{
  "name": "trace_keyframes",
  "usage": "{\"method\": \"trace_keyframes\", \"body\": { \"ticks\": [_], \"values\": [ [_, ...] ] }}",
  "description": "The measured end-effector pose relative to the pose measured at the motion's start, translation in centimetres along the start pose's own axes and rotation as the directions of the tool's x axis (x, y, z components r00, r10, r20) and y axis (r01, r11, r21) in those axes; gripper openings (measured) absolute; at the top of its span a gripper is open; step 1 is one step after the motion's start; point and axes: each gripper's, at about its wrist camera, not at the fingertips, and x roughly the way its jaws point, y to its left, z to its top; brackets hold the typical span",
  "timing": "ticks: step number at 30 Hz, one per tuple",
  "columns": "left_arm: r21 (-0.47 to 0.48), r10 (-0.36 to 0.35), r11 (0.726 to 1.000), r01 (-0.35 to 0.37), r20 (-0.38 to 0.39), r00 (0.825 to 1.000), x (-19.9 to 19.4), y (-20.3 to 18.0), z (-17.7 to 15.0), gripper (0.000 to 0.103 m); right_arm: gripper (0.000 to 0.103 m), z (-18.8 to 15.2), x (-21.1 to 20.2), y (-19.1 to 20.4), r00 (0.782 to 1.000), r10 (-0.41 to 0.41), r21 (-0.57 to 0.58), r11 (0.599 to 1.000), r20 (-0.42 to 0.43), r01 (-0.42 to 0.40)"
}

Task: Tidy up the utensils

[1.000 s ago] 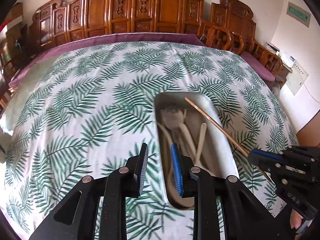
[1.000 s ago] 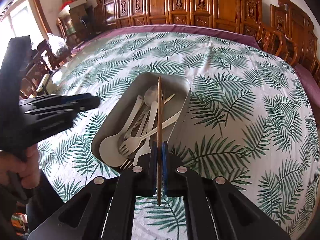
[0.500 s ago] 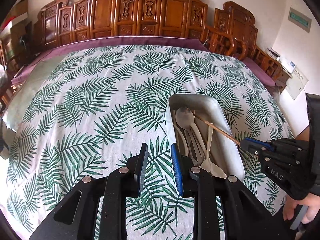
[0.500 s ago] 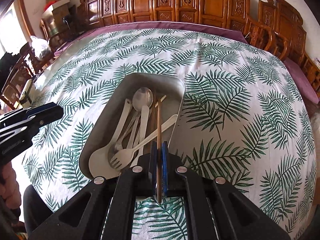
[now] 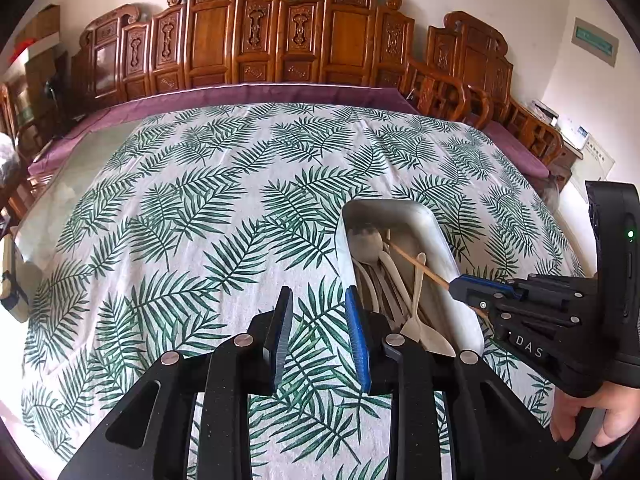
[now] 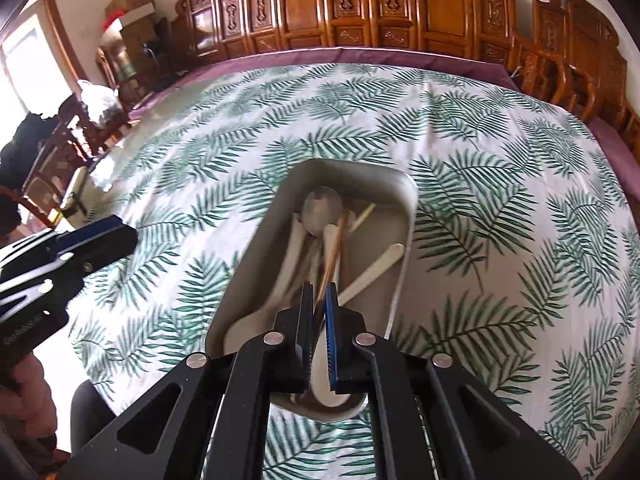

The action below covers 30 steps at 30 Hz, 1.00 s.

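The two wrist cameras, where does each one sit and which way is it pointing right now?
Left wrist: sits on the left claw, looks forward across the leaf-print tablecloth toward the carved chairs; its own open fingers fill the bottom, the right claw and hand show at right.
Right wrist: sits on the right claw, looks down along the tray; its fingers stand slightly apart around a chopstick, the left claw shows at left.
Shared: tray, tablecloth, chairs, chopstick.
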Motion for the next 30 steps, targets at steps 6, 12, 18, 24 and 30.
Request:
{"method": "trace_keyframes", "body": {
  "ticks": [6,12,18,24,30],
  "values": [
    [0.006,0.005,1.000,-0.005,0.005,1.000,-0.6,-0.3,0.0,0.025,0.007,-0.2,-1.2,0.3,0.999,0.028,-0.010,1.000,0.033,-0.028],
    [0.013,0.018,1.000,-0.018,0.030,0.999,-2.3,-1.3,-0.3,0.035,0.007,-1.0,-3.6,0.0,0.997,0.036,-0.018,0.999,0.070,-0.034],
    [0.023,0.026,0.999,-0.028,0.084,0.996,-5.2,-2.8,-0.9,0.058,0.007,-3.1,-7.8,-0.7,0.990,0.026,-0.029,0.999,0.136,-0.022],
    [0.022,0.031,0.999,-0.034,0.129,0.991,-7.6,-4.6,-2.5,0.090,0.018,-6.0,-11.7,-1.7,0.981,-0.001,-0.024,1.000,0.192,0.005],
    [0.024,0.023,0.999,-0.027,0.160,0.987,-9.1,-6.5,-4.4,0.095,0.059,-9.3,-14.5,-2.5,0.970,-0.057,-0.009,0.998,0.238,0.061]
  ]
}}
